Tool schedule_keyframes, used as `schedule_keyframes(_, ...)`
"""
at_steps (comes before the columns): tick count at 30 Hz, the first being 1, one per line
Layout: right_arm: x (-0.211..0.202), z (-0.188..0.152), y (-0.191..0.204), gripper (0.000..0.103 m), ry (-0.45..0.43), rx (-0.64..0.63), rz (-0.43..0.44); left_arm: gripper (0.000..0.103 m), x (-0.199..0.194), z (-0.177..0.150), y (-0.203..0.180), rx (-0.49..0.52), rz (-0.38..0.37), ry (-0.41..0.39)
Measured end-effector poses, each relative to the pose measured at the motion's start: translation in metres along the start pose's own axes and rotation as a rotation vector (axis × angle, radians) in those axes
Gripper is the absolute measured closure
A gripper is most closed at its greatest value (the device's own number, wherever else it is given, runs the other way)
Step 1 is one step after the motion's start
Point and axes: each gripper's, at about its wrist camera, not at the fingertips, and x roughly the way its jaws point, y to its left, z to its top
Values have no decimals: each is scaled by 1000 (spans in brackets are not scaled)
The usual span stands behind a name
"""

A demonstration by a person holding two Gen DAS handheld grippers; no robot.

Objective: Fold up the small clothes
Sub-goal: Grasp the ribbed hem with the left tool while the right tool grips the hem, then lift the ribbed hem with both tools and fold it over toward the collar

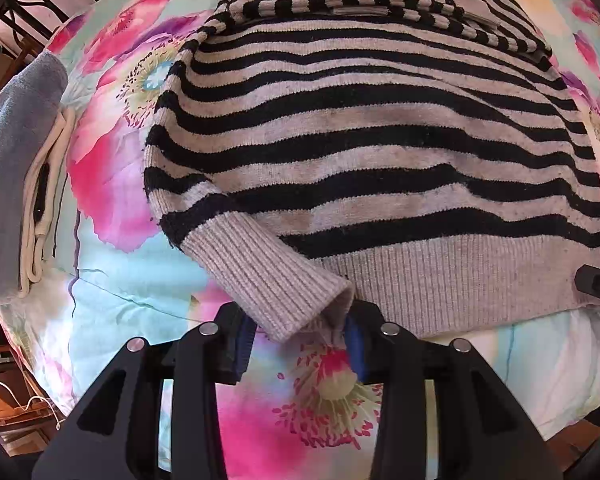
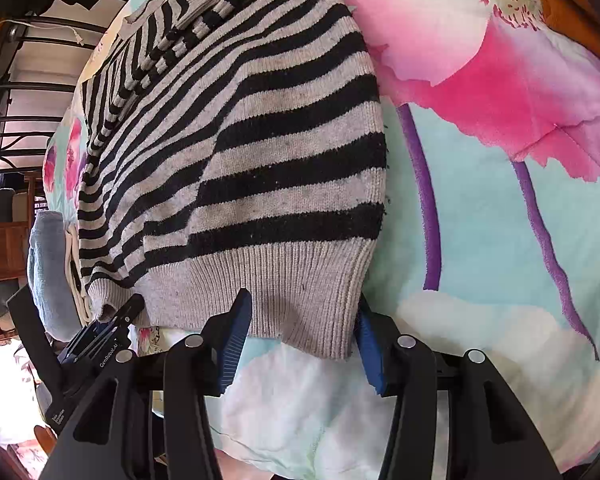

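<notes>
Striped sweater (image 1: 364, 152) spread flat on the flowered bedspread (image 1: 112, 264), its top edge cut off and its far sleeves bunched and hard to read. Left gripper (image 1: 300, 336) part closed, grasping the ribbed cuff (image 1: 272, 280) of the near sleeve. Right gripper (image 2: 300, 332) part closed, clamped on the ribbed hem corner (image 2: 320, 316). At the bed's edge, a blue towel (image 1: 16, 152), half out of frame.

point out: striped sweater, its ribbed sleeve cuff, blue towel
striped sweater (image 1: 380, 140), left wrist view, middle of body
ribbed sleeve cuff (image 1: 268, 276), left wrist view, middle of ribbing
blue towel (image 1: 8, 160), left wrist view, folded top face
</notes>
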Motion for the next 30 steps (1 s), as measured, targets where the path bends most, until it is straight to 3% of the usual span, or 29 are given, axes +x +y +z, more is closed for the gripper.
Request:
schedule_keyframes(10,-1,0,0,51,0,-3,-1,52,-1,0,-2,-5,29,5)
schedule_keyframes(13,0,0,0,51,0,-2,0,38,0,5,15,-70,-25,42)
schedule_keyframes(15,1,0,0,51,0,2,3,29,1,8,41,-193,-159,77)
schedule_keyframes(17,1,0,-1,51,0,7,5,29,5,7,67,-327,-299,107)
schedule_keyframes(19,1,0,-1,51,1,7,4,29,8,6,81,-391,-341,117)
schedule_keyframes(23,1,0,-1,51,2,8,4,32,12,4,89,-411,-352,131)
schedule_keyframes(26,1,0,-2,51,2,9,8,43,16,5,84,-371,-332,140)
schedule_keyframes(30,-2,1,-4,52,-2,15,10,59,20,1,91,-397,-340,146)
